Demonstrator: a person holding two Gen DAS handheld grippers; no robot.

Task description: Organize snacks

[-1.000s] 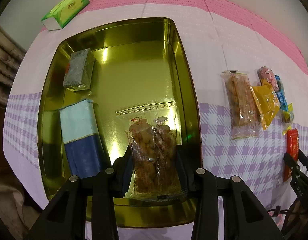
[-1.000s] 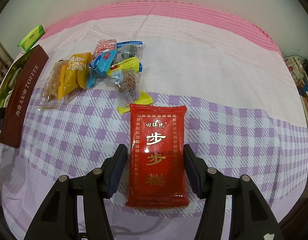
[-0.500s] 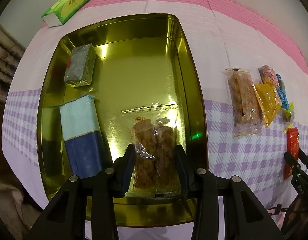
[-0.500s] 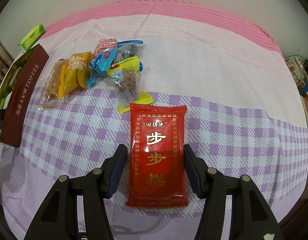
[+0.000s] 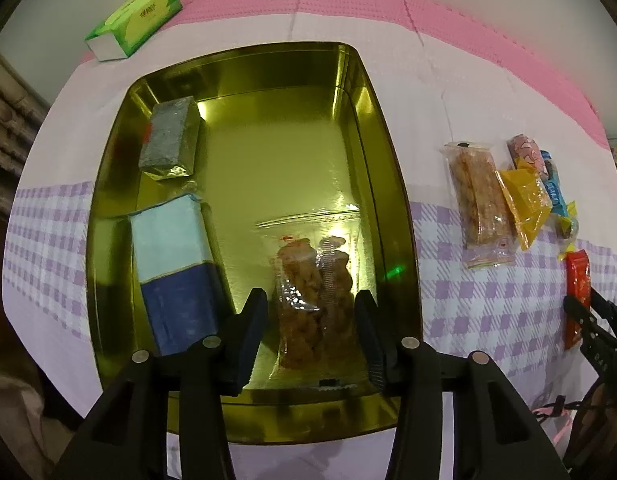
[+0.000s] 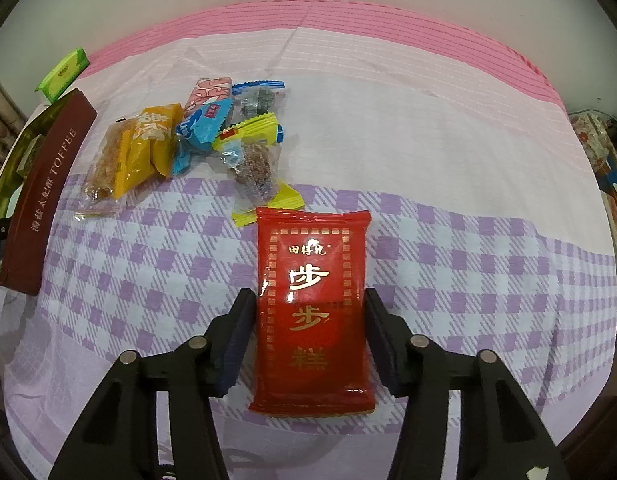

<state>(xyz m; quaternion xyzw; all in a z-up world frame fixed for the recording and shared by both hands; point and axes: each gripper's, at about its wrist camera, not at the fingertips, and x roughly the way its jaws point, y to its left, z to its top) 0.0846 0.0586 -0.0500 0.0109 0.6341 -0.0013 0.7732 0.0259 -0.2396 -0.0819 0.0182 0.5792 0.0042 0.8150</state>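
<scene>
Currently my left claw [image 5: 310, 330] is spread over the gold tin [image 5: 392, 184], its pads standing off either side of the clear peanut packet [image 5: 314, 300], which lies flat on the tin floor near the right wall; I judge it released there to leave the middle free. Along the left wall sit a blue two-tone box [image 5: 174, 268] and a grey foil block [image 5: 170, 140], packed lengthwise. Tin interior is mirror-glossy metal; packet is crinkly film.

My right claw [image 6: 310, 330] is also spread, straddling the red cake packet [image 6: 312, 308] flat on the checked cloth of the counter [image 6: 448, 160], no squeeze visible. That packet is smooth, pillow-shaped foil. The loose snack pile [image 6: 212, 136] waits near the tin's brown side.
</scene>
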